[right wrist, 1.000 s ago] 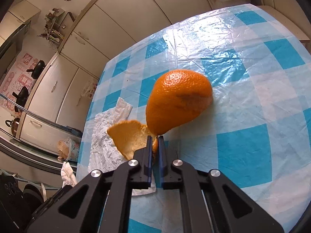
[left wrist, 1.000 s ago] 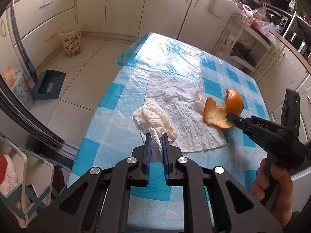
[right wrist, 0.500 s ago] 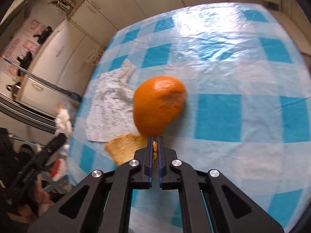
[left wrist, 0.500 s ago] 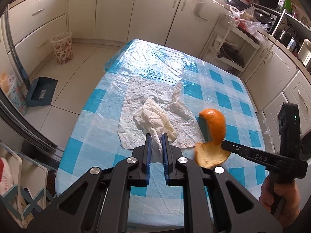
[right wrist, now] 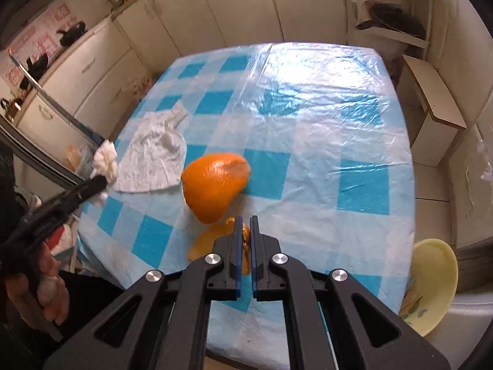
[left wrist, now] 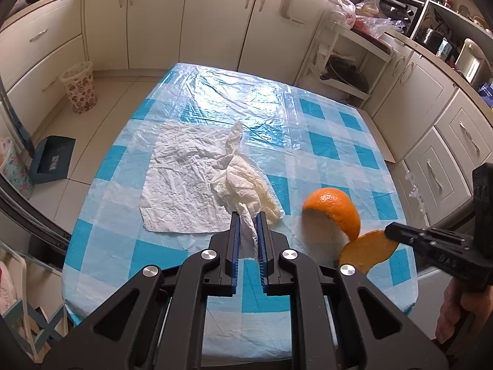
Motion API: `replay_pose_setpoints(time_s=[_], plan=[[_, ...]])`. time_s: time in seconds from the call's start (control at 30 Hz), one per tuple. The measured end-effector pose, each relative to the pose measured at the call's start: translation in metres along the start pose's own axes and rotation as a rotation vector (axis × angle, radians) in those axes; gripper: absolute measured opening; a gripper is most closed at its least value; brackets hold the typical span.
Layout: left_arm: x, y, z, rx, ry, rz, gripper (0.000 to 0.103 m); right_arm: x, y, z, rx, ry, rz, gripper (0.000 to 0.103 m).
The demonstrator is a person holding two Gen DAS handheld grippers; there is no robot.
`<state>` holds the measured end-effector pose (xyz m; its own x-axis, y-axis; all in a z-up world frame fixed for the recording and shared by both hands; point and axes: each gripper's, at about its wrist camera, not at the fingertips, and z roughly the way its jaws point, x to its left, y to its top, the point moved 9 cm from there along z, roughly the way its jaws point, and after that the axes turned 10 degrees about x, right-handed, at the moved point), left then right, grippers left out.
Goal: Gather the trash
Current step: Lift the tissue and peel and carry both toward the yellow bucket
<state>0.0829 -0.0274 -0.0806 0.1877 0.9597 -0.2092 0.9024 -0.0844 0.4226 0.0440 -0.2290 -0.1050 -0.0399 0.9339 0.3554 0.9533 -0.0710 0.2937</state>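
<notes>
Both jaws pinch trash: my left gripper holds the crumpled white paper tissue, my right gripper the curled orange peel, both clear above the blue-checked plastic-covered table for carrying away.

The right gripper bears the embossed letters "DAS" on its black arm; nothing else reads clearly.
</notes>
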Motion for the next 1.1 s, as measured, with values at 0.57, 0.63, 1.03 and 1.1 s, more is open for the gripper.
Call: replay_pose_setpoints(time_s=[0.57,0.63,1.03,1.1], plan=[[-0.030,-0.007,0.015,0.022,0.003,0.069,0.010,-0.022,-0.028,0.019,0.116,-0.129,-0.047,0.042],[-0.029,-0.007,0.015,0.023,0.002,0.069,0.010,-0.020,-0.030,0.024,0.128,-0.146,-0.059,0.042],[-0.035,-0.006,0.005,-0.015,0.004,0.099,0.010,-0.018,-0.030,0.016,0.093,-0.175,-0.092,0.006],[-0.040,-0.005,-0.001,-0.036,0.012,0.115,0.010,-0.019,-0.026,0.007,0.057,-0.172,-0.083,0.006]])
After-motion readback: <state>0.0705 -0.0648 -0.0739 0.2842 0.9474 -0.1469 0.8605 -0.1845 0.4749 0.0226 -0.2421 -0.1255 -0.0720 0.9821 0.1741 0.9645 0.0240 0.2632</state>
